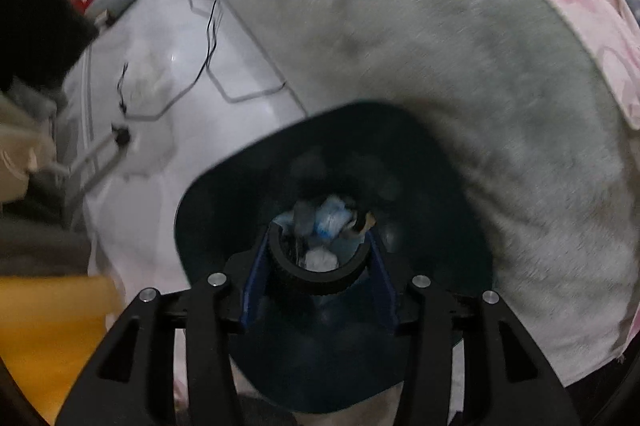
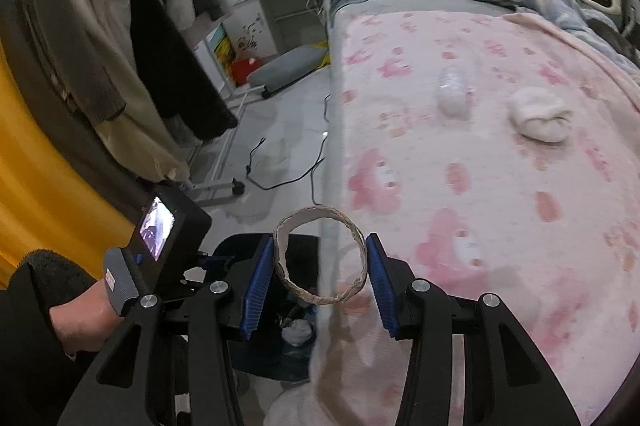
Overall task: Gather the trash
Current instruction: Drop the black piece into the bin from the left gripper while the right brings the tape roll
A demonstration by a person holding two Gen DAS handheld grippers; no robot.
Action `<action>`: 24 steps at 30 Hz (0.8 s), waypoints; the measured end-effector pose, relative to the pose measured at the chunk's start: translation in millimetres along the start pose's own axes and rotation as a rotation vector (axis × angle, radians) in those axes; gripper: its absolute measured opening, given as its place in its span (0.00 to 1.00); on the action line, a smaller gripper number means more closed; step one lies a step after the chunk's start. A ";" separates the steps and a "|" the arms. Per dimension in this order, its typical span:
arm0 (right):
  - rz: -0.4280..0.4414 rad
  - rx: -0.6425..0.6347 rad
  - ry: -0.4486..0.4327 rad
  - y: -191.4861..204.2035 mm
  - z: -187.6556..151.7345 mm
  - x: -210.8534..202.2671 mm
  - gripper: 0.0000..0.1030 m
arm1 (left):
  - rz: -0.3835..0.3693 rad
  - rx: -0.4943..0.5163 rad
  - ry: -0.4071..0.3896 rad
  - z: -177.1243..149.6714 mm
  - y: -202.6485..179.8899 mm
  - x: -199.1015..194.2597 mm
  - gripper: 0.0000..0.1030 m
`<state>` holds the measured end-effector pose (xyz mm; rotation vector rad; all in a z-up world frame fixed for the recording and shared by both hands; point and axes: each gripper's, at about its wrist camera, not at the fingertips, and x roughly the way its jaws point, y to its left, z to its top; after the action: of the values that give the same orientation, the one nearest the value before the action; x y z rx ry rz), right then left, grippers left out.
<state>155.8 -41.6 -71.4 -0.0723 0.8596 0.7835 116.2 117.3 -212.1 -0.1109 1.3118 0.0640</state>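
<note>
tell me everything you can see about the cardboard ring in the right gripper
The ring is a short slice of brownish-grey cardboard tube, thin-walled, with rough, frayed edges and a hollow centre. It looks slightly squashed out of round. The right gripper holds it by its sides, one blue ribbed finger pressing each flank, its opening facing the camera. It hangs in the air by the bed's edge, above the dark bin on the floor. Nothing else touches it.

Black ring (image 1: 320, 280), ribbed rim, clamped upright above dark bin (image 1: 224, 185) holding crumpled white and blue scraps. Cardboard ring (image 2: 320, 258), frayed edge, clamped upright over bed edge. White wad (image 2: 540, 119) and clear crumpled wrap (image 2: 454, 89) lying apart on pink blanket.
</note>
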 end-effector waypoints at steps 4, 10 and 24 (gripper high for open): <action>-0.007 -0.031 0.047 19.5 0.9 21.6 0.46 | -0.040 -0.047 0.032 -9.5 18.9 1.0 0.58; -0.005 -0.057 0.095 36.9 0.1 47.3 0.46 | -0.083 -0.106 0.014 -19.4 49.2 -9.5 0.74; -0.012 -0.152 0.250 72.4 -14.5 115.4 0.46 | -0.050 -0.074 -0.159 -21.5 86.9 -55.9 0.81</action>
<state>145.4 73.6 -144.6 -0.3147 1.0330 0.8392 71.8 201.9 -167.4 -0.1979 1.1479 0.0770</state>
